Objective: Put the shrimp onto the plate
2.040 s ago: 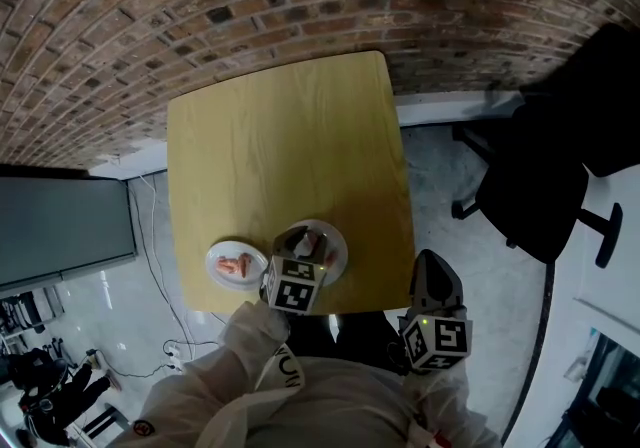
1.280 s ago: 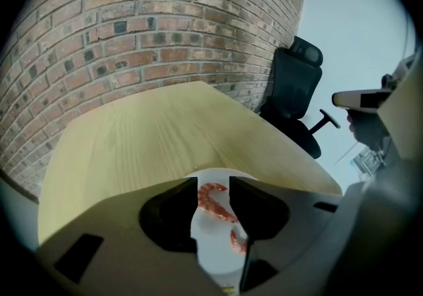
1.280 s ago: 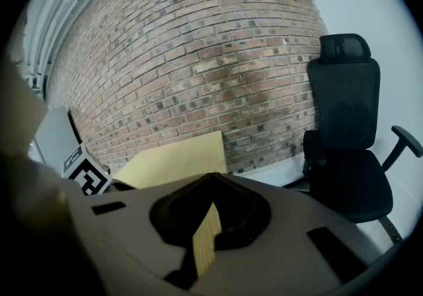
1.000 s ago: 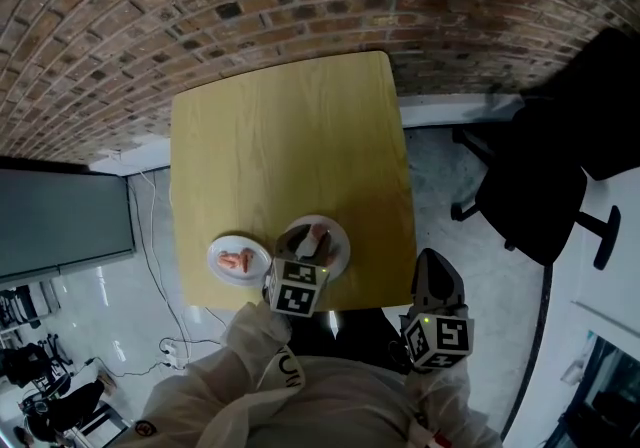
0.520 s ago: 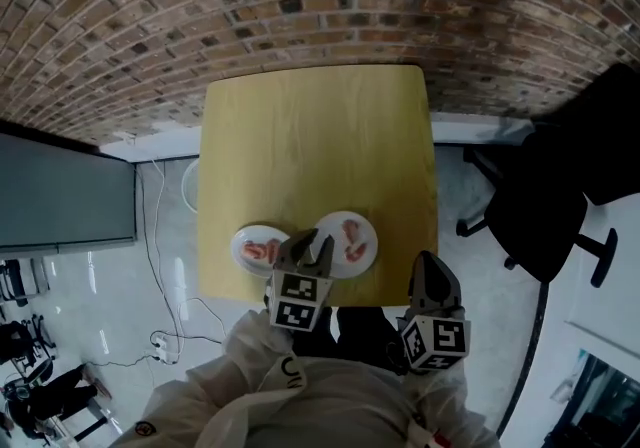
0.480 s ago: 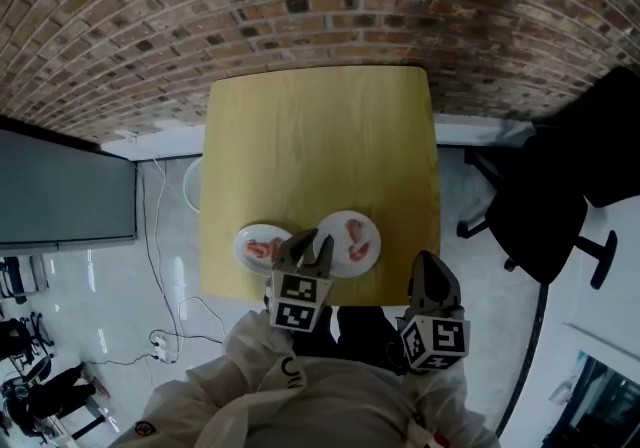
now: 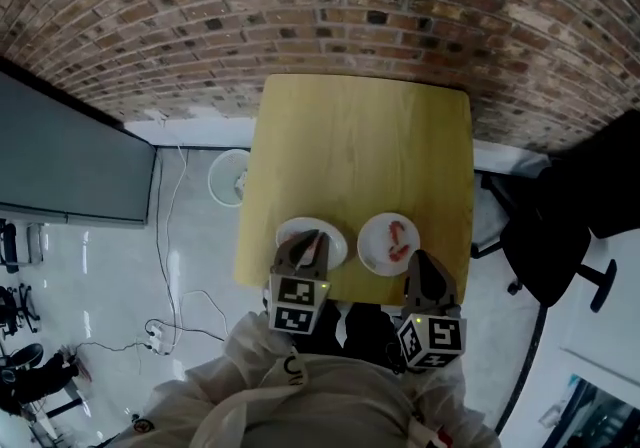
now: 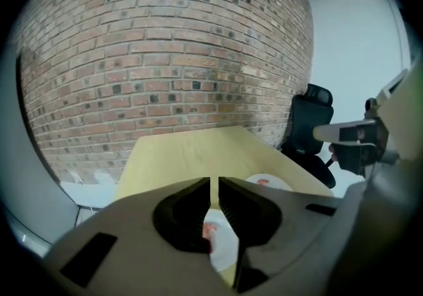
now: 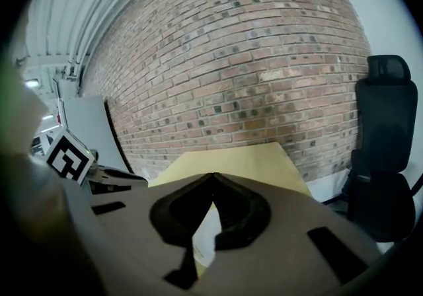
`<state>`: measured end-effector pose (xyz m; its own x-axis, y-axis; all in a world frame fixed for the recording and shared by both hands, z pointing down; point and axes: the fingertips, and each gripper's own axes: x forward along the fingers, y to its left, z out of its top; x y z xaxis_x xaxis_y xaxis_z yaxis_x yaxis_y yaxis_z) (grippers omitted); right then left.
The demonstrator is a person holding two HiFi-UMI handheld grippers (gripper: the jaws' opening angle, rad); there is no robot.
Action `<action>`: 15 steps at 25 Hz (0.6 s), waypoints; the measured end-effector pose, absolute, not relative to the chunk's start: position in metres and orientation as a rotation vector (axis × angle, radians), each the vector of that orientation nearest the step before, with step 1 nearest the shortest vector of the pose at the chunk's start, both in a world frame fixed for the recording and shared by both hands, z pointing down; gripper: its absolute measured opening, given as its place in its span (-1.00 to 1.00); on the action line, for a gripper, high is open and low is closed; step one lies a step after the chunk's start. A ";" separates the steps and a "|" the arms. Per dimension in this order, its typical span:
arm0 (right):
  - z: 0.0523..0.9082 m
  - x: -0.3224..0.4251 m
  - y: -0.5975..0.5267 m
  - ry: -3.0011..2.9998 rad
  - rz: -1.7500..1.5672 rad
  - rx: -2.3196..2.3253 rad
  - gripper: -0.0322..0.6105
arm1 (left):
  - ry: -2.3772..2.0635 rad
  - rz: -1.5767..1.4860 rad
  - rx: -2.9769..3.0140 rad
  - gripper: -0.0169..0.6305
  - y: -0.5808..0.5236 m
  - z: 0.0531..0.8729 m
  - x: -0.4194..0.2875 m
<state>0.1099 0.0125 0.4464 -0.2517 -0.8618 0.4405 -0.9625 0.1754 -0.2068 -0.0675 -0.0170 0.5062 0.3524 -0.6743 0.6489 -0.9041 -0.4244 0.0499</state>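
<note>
Wooden table (image 7: 360, 136), two plates at near edge. Shrimp (image 7: 400, 239) lies on right plate (image 7: 375, 254). Left gripper (image 7: 310, 241) over left plate (image 7: 286, 234), jaws just closing, nearly together, empty. Right gripper (image 7: 424, 271) clenched, empty. Placement likely finished.

In the head view the left gripper (image 7: 311, 241), whose jaws have just been closing with nothing between them, covers the middle and near side of the left plate (image 7: 284, 234), so what lies on it is hidden there. In the left gripper view only a slice of that plate and a pink scrap of shrimp (image 8: 209, 230) show behind the jaws. The right gripper view shows just a white sliver of a plate (image 9: 206, 235); which plate it is, and what it carries, cannot be told. On the right plate (image 7: 375, 256) the shrimp (image 7: 400, 239) is too small to count. The black chair (image 7: 545, 236) runs off the right edge.
</note>
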 end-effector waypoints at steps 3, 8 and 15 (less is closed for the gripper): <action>0.440 0.082 0.012 -2.246 0.640 1.745 -0.83 | -1.411 0.758 2.212 -0.83 -0.013 0.501 -0.095; 0.435 0.038 0.018 -2.271 0.611 1.727 -0.83 | -1.432 0.715 2.206 -0.87 -0.003 0.495 -0.137; 0.422 -0.005 0.033 -2.271 0.556 1.741 -0.83 | -1.429 0.685 2.226 -0.90 0.008 0.489 -0.175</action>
